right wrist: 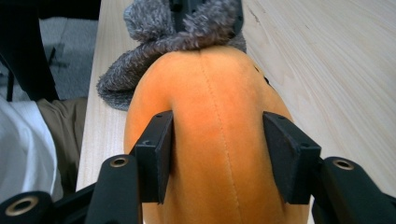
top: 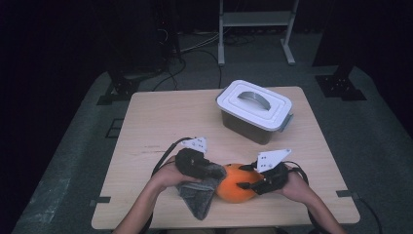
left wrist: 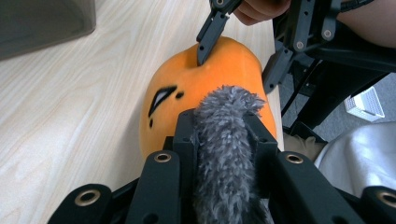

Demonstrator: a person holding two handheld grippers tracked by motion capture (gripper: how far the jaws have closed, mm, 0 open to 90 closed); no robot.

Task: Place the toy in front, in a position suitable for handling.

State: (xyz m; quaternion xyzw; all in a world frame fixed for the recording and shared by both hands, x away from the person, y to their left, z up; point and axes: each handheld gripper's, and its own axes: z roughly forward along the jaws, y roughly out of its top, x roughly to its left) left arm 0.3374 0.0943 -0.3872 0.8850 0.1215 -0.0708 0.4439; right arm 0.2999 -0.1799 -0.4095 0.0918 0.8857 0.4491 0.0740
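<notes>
An orange plush toy [top: 234, 187] with a dark face mark lies on the wooden table [top: 170, 117] near its front edge. My right gripper [top: 246, 183] comes from the right, and its two pads press into the sides of the orange plush toy [right wrist: 210, 93]; one fingertip [left wrist: 203, 51] dents the fabric. My left gripper [top: 216, 174] is shut on a grey fluffy cloth [top: 199, 195], whose tuft [left wrist: 226, 140] sticks out between the jaws against the toy's left end. In the right gripper view the grey cloth [right wrist: 154, 42] lies over the toy's far end.
A closed grey storage box [top: 255, 109] with a white handled lid stands at the back right of the table. The table's front edge runs just below both hands. A person's trouser leg [right wrist: 51, 121] is beside that edge.
</notes>
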